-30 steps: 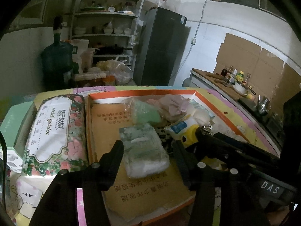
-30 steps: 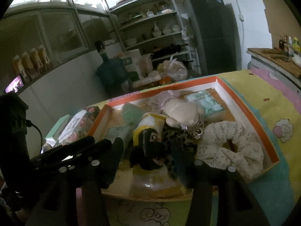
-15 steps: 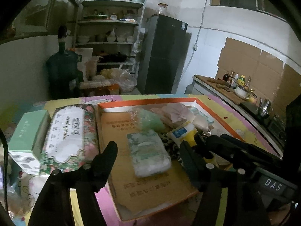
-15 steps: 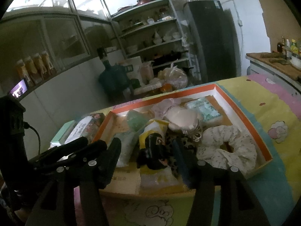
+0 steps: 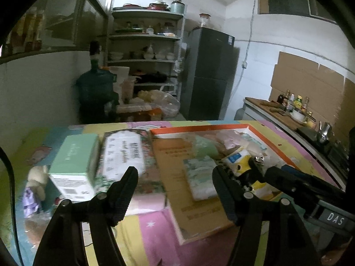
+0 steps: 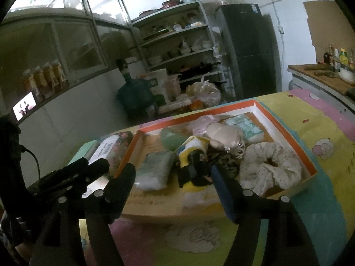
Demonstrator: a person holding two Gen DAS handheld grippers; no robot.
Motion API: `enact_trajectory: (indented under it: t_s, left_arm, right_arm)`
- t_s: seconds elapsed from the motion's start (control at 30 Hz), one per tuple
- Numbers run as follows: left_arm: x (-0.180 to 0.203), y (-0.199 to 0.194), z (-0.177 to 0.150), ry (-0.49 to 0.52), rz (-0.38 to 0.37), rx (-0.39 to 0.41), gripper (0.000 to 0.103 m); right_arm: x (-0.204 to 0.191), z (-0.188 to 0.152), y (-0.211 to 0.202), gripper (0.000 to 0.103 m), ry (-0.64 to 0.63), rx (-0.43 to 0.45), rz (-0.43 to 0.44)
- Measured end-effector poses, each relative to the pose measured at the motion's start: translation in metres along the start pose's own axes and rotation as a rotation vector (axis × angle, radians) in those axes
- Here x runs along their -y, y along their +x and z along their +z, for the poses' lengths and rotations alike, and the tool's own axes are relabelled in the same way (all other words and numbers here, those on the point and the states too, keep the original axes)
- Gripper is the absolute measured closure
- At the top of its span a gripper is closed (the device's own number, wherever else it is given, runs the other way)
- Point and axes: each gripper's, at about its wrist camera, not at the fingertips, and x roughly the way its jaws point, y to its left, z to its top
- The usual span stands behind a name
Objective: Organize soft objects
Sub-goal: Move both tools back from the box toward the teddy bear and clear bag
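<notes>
On the worktop (image 5: 155, 232) a small plush doll (image 5: 35, 190), a mint box (image 5: 73, 166) and a floral tissue pack (image 5: 124, 155) lie left of the orange tray (image 6: 286, 133). The left gripper (image 5: 175, 175) hangs released and empty. The right gripper (image 6: 173, 173) is opening, gripping nothing, over the tray's yellow toy (image 6: 193, 153). I'd centre squarely over the next soft piece before squeezing gently.

Opening, empty right tongs (image 6: 173, 177) above orange-rimmed box (image 6: 286, 128) of soft toys, scrunchie (image 6: 270, 168), tissue pack (image 6: 155, 170).
</notes>
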Motion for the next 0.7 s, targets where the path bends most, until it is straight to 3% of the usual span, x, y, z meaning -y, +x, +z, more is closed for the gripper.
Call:
enact_trajectory:
  t_s: [0.7]
  left_arm:
    - [-0.051,-0.06,-0.009,-0.054,0.1,0.058,0.034]
  right_arm:
    - [-0.073,-0.014,-0.03,0.026,-0.092,0.019,0.003]
